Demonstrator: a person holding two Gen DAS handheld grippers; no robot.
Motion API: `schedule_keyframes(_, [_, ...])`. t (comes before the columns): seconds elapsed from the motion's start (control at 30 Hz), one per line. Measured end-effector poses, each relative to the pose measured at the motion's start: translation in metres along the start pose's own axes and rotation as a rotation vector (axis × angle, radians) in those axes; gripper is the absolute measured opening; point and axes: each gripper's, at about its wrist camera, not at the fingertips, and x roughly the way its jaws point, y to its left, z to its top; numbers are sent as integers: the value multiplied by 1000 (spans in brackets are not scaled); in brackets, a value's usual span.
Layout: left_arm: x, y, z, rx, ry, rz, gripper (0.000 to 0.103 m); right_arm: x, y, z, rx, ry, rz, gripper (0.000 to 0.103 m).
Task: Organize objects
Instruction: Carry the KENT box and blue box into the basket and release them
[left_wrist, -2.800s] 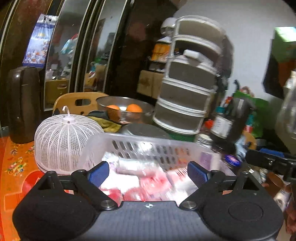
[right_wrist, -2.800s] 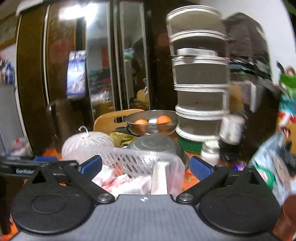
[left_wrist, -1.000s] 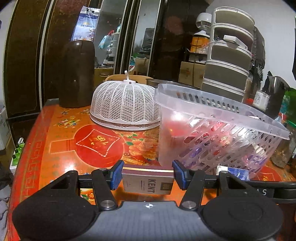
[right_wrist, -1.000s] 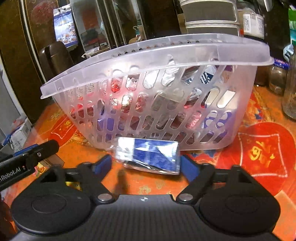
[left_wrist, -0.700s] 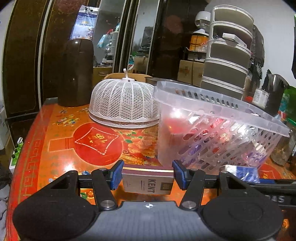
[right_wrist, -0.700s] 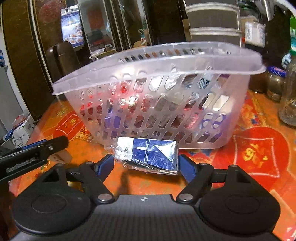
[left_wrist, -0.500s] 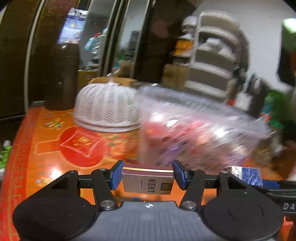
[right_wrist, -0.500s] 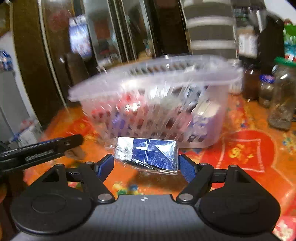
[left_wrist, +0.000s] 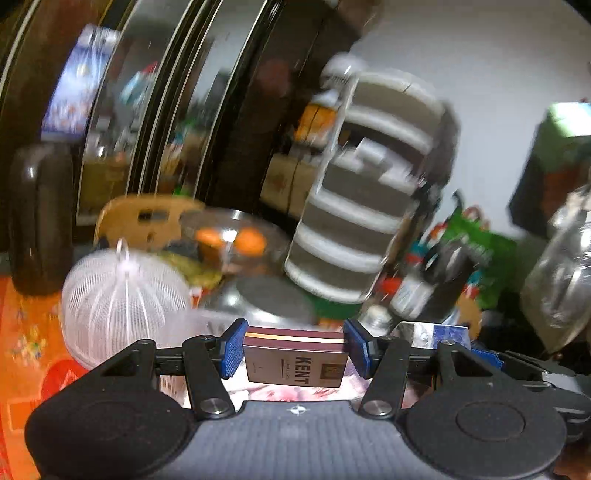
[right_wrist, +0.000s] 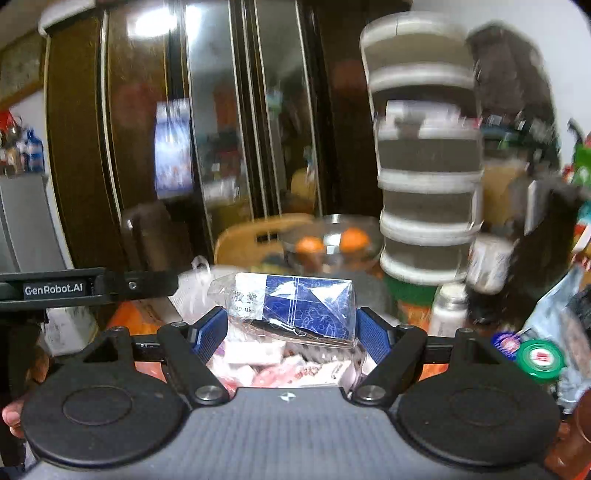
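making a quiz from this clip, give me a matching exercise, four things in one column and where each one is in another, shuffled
Things:
1. KENT pack
2. blue box
3. oranges
4. white mesh cover

Places:
A. in the metal bowl
B. on the red table
C. between the right gripper pads
D. between the left gripper pads

Pairs: 1-D, 2-C, 3-A, 4-B

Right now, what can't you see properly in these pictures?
- Left wrist view: stacked containers and fruit bowl smeared by motion blur.
- Right wrist view: basket contents mostly hidden behind the blue box and the right hand-held gripper.
- Small print on that box: too blurred.
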Motion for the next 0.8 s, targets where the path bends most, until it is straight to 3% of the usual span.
schedule_keyframes(0.1, [31,12,-8,-23,82,20,61,31,-6,-8,-15,91,2,80])
schedule_keyframes(0.17, [39,22,-15,-45,93,14,84,32,-15,-19,12,96,2,85])
schedule_keyframes(0.2, [40,24,-16,-50,86,19,89,29,-18,-21,23,78,-8,100])
schedule_keyframes(0.4, [16,24,-30,-19,-18,4,95,-4,-23,-32,49,-30,-35,103])
schedule_keyframes(0.47, [3,17,-38,11,-56,-12,98,-13,-20,-37,40,-22,-36,103])
schedule_keyframes(0.53, [-8,13,-48,39,-81,-18,98,-20,-14,-45,11,-19,-75,103])
schedule_keyframes(0.6, [-15,10,-58,50,-98,-13,98,-31,-7,-57,-30,-91,-139,103])
schedule_keyframes(0.7, [-20,7,-71,47,-115,-15,100,-42,-1,-70,-12,-98,-165,103])
schedule_keyframes(0.8, [-17,4,-76,88,-89,-8,100,-41,6,-75,-41,-20,-137,103])
